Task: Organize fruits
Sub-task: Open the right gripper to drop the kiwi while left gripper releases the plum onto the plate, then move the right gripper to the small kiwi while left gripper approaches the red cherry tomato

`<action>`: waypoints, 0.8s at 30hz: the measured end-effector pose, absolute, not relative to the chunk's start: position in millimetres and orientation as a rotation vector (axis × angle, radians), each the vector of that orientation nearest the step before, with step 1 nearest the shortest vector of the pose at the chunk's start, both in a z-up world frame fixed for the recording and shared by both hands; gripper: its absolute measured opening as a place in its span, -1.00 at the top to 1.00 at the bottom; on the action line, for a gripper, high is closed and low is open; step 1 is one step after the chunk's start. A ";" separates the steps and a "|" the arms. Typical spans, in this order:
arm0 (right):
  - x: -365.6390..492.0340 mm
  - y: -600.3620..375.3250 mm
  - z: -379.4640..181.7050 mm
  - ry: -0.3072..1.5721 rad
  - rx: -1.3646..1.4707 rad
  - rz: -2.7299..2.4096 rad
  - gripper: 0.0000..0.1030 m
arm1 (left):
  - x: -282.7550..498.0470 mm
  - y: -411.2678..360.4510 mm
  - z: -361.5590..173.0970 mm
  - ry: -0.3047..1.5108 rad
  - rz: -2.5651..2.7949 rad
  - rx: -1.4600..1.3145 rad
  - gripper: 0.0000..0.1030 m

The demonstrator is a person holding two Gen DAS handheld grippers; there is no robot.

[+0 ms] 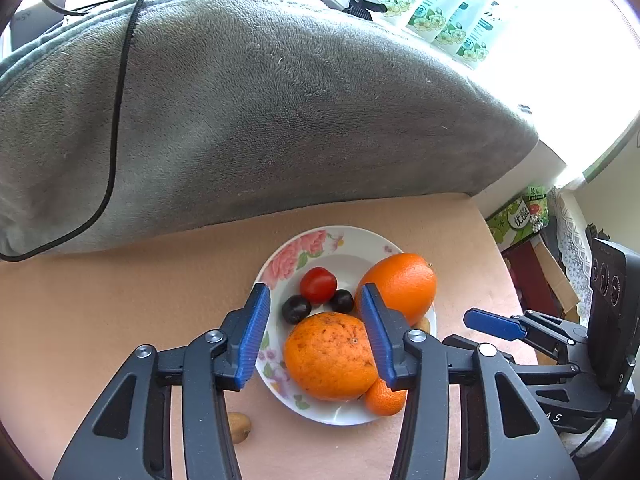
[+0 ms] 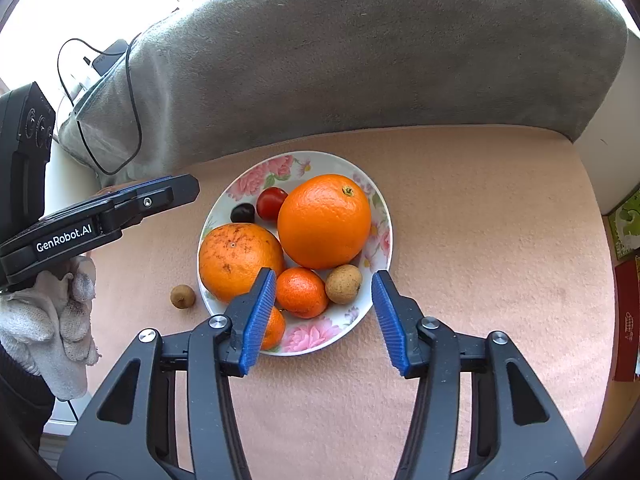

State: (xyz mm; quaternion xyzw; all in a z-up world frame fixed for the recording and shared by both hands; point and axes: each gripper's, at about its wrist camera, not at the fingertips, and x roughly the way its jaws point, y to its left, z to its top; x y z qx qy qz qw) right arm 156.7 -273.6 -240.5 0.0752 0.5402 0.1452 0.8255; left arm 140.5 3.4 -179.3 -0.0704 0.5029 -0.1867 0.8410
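A floral plate (image 2: 304, 166) (image 1: 352, 240) on the pink mat holds two large oranges (image 2: 324, 220) (image 2: 240, 260), small mandarins (image 2: 301, 292), a red tomato (image 2: 271, 202), dark plums (image 2: 243, 213) and a brown longan (image 2: 343, 284). Another longan (image 2: 183, 296) (image 1: 240, 426) lies on the mat left of the plate. My left gripper (image 1: 316, 336) is open above the speckled orange (image 1: 330, 356), not touching it. My right gripper (image 2: 324, 320) is open above the plate's near edge, empty.
A grey blanket (image 1: 260, 100) covers the raised back edge beyond the mat (image 2: 480, 220). A black cable (image 1: 116, 132) runs over it. Boxes and packets (image 1: 516, 220) stand off the mat's right side. A gloved hand (image 2: 60, 320) holds the left gripper.
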 end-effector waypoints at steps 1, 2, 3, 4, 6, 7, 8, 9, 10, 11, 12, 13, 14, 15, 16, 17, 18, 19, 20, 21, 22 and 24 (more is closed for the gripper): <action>156.4 -273.3 -239.9 1.147 0.159 0.311 -0.09 | 139.9 2.9 -179.2 1.062 -0.393 -0.146 0.00; 156.0 -272.8 -239.4 1.145 0.157 0.314 -0.12 | 139.3 2.3 -178.7 1.062 -0.389 -0.144 -0.04; 155.6 -272.5 -238.8 1.144 0.155 0.317 -0.14 | 138.8 2.0 -178.3 1.061 -0.387 -0.142 -0.09; 155.4 -271.7 -238.2 1.142 0.150 0.319 -0.16 | 138.2 1.8 -177.7 1.059 -0.385 -0.142 -0.09; 154.2 -269.7 -236.7 1.140 0.135 0.320 -0.19 | 137.3 1.7 -177.3 1.058 -0.383 -0.141 -0.09; 153.8 -268.2 -236.1 1.139 0.127 0.319 -0.22 | 136.8 1.7 -177.2 1.059 -0.382 -0.140 -0.10; 153.2 -266.7 -235.6 1.137 0.120 0.318 -0.26 | 136.4 1.9 -177.1 1.059 -0.380 -0.140 -0.12; 152.5 -265.0 -235.1 1.135 0.114 0.317 -0.29 | 135.7 2.3 -176.9 1.058 -0.378 -0.139 -0.15; 152.2 -263.4 -234.8 1.135 0.110 0.316 -0.32 | 134.7 2.7 -176.7 1.057 -0.376 -0.139 -0.16; 151.7 -262.5 -234.5 1.135 0.109 0.315 -0.34 | 134.2 3.2 -176.3 1.057 -0.374 -0.140 -0.16; 151.3 -262.1 -234.1 1.135 0.110 0.315 -0.35 | 133.7 3.6 -175.9 1.055 -0.373 -0.141 -0.16; 150.9 -262.0 -233.8 1.135 0.112 0.315 -0.36 | 133.1 4.0 -175.5 1.054 -0.371 -0.141 -0.16; 150.4 -262.0 -233.1 1.135 0.112 0.312 -0.37 | 132.3 4.8 -174.9 1.053 -0.368 -0.142 -0.16; 150.0 -261.8 -232.5 1.136 0.110 0.306 -0.37 | 131.6 5.5 -174.5 1.053 -0.366 -0.143 -0.16; 149.5 -261.4 -231.9 1.135 0.110 0.302 -0.38 | 130.9 6.3 -174.0 1.051 -0.365 -0.144 -0.16; 149.1 -261.2 -231.4 1.137 0.113 0.304 -0.38 | 130.0 7.3 -173.8 1.050 -0.363 -0.145 -0.16; 148.7 -260.9 -230.8 1.140 0.117 0.309 -0.39 | 129.1 8.3 -173.3 1.049 -0.361 -0.146 -0.16; 147.7 -260.2 -229.7 1.140 0.117 0.312 -0.40 | 127.5 9.1 -172.8 1.047 -0.357 -0.146 -0.16; 146.7 -260.0 -228.5 1.138 0.113 0.312 -0.41 | 126.2 10.2 -172.3 1.046 -0.355 -0.146 -0.16; 145.7 -259.2 -227.5 1.135 0.109 0.312 -0.41 | 125.0 11.1 -171.6 1.044 -0.353 -0.146 -0.16; 145.4 -258.4 -227.0 1.134 0.108 0.314 -0.42 | 124.2 12.6 -171.2 1.042 -0.351 -0.146 -0.16; 143.1 -257.2 -225.2 1.131 0.113 0.321 -0.42 | 120.9 15.3 -169.9 1.038 -0.345 -0.148 -0.16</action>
